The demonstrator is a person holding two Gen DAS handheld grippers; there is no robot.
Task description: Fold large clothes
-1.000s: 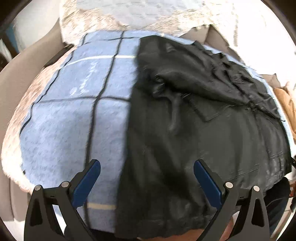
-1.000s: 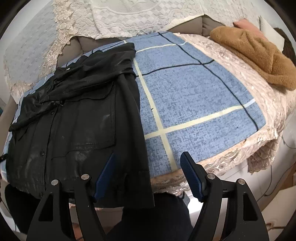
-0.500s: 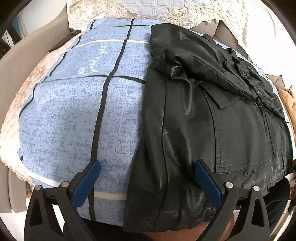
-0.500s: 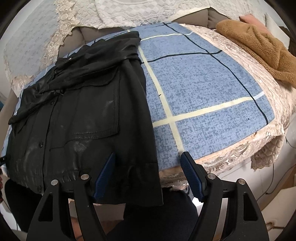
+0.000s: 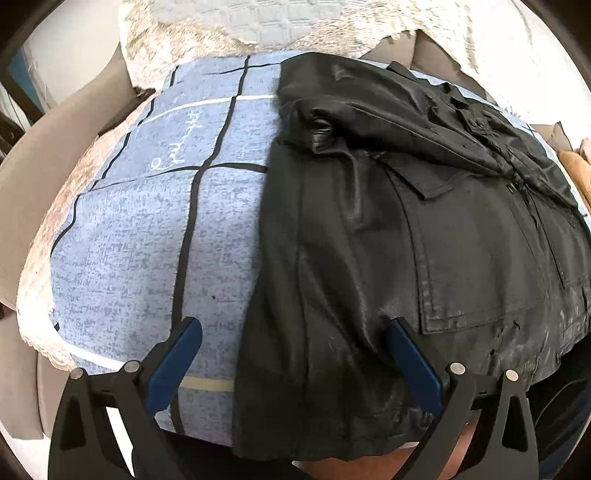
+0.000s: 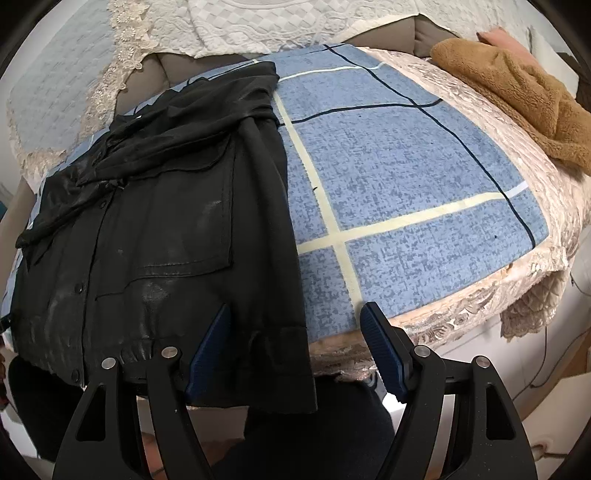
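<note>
A black leather-look jacket [image 5: 424, 229] lies front up on a blue checked cloth [image 5: 147, 236], both sleeves folded in along its sides, its hem hanging over the near edge. It also shows in the right wrist view [image 6: 155, 221]. My left gripper [image 5: 295, 354] is open and empty, its jaws wide apart above the jacket's left sleeve near the hem. My right gripper [image 6: 295, 343] is open and empty, above the right sleeve cuff [image 6: 284, 365] that hangs over the edge.
The blue cloth [image 6: 406, 192] covers a padded surface with a beige lace-trimmed cover [image 6: 517, 258]. A brown fleece garment [image 6: 517, 96] lies at the far right. White lace covers [image 6: 295, 26] drape the backrest behind. A person's dark-clad legs [image 6: 317, 435] are below the near edge.
Both grippers moved slightly closer to the jacket's hem and stayed open. The jacket itself has not moved.
</note>
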